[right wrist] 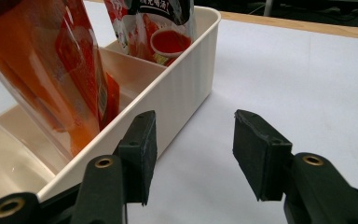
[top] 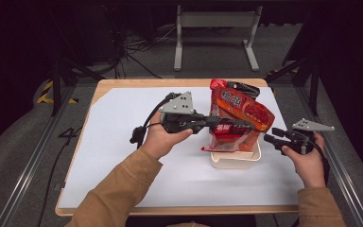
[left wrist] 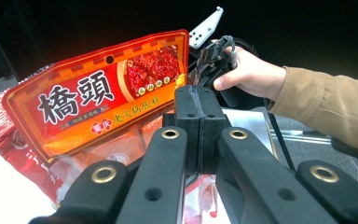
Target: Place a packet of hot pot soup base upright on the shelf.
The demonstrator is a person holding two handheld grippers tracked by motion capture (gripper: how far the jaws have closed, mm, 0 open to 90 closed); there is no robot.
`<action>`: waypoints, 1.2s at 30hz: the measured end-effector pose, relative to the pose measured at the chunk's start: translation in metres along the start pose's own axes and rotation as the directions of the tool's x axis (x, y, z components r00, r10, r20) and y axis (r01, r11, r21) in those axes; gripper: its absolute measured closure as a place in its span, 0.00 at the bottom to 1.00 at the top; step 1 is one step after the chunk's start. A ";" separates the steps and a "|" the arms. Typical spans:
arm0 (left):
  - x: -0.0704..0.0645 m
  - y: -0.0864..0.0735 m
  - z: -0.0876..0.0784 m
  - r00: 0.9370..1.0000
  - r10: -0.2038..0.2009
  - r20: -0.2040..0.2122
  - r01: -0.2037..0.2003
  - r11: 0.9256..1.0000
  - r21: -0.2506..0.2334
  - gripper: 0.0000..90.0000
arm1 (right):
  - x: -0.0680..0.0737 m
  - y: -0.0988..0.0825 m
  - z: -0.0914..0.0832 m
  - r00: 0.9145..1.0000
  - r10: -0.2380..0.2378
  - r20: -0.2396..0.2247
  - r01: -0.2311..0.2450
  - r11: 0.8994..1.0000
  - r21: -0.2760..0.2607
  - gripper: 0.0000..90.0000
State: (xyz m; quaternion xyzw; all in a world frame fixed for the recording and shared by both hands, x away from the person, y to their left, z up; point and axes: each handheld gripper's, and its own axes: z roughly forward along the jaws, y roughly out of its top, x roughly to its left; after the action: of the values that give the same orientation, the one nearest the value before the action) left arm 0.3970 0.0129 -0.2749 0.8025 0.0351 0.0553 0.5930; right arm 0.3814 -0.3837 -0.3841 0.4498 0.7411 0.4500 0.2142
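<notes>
A white plastic bin [top: 236,161] stands on the table with sauce pouches upright in it. The biggest is an orange-red pouch [top: 248,111] with large Chinese characters [left wrist: 93,105]; a smaller red pack [top: 228,131] leans in front of it. My left gripper [top: 238,126] reaches across the bin's top from the left, its jaws pressed shut [left wrist: 199,125] just in front of the pouch, with nothing visible between the pads. My right gripper [top: 267,139] waits at the bin's right side, open [right wrist: 195,154], its left pad close to the bin's outer wall [right wrist: 186,88].
A dark-topped red pack [top: 230,86] stands at the far end of the bin [right wrist: 161,28]. A white sheet [top: 137,156] covers the wooden table. The person's right hand [left wrist: 247,74] shows beyond the pouch in the left gripper view.
</notes>
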 end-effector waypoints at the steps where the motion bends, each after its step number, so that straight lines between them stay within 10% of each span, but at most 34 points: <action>1: 0.001 0.000 0.002 1.000 0.002 0.004 -0.002 1.000 -0.001 1.00 | 0.000 0.000 0.000 1.000 0.001 0.001 -0.001 1.000 -0.001 0.55; 36: -0.001 -0.017 0.059 0.999 -0.038 0.031 0.039 0.999 -0.011 1.00 | -0.002 -0.001 -0.001 1.000 0.007 -0.001 -0.007 1.000 0.005 0.55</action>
State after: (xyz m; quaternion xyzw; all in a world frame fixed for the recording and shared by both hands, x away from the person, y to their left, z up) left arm 0.4042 -0.0380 -0.3086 0.7990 0.0411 0.0317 0.5990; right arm 0.3814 -0.3859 -0.3847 0.4527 0.7409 0.4491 0.2111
